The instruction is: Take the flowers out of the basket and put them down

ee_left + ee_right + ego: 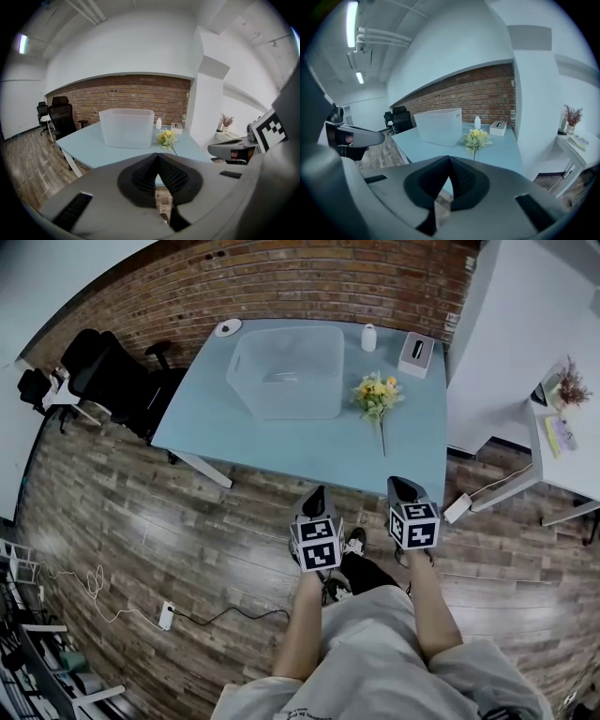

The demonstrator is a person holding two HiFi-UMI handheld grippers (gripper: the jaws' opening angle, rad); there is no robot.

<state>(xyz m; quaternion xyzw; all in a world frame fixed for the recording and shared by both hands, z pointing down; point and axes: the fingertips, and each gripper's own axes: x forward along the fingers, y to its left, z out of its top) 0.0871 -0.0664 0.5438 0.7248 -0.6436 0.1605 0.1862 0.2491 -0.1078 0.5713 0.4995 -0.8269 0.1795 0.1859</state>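
Note:
A bunch of yellow flowers (377, 396) lies on the light blue table (281, 442), just right of the translucent white basket (287, 371), its stem pointing toward me. The same flowers (166, 137) show beyond the left jaws, and the flowers (476, 138) show again past the right jaws. Both grippers are held off the table's near edge, over the floor. My left gripper (315, 498) is shut with nothing in it. My right gripper (403, 488) is shut too, empty. The basket (126, 127) looks empty.
A white bottle (368, 337), a tissue box (415, 354) and a small round white object (228, 327) stand along the table's far edge by the brick wall. Black office chairs (108, 371) sit left. A white desk (553, 442) with a dried plant stands right. Cables cross the wooden floor.

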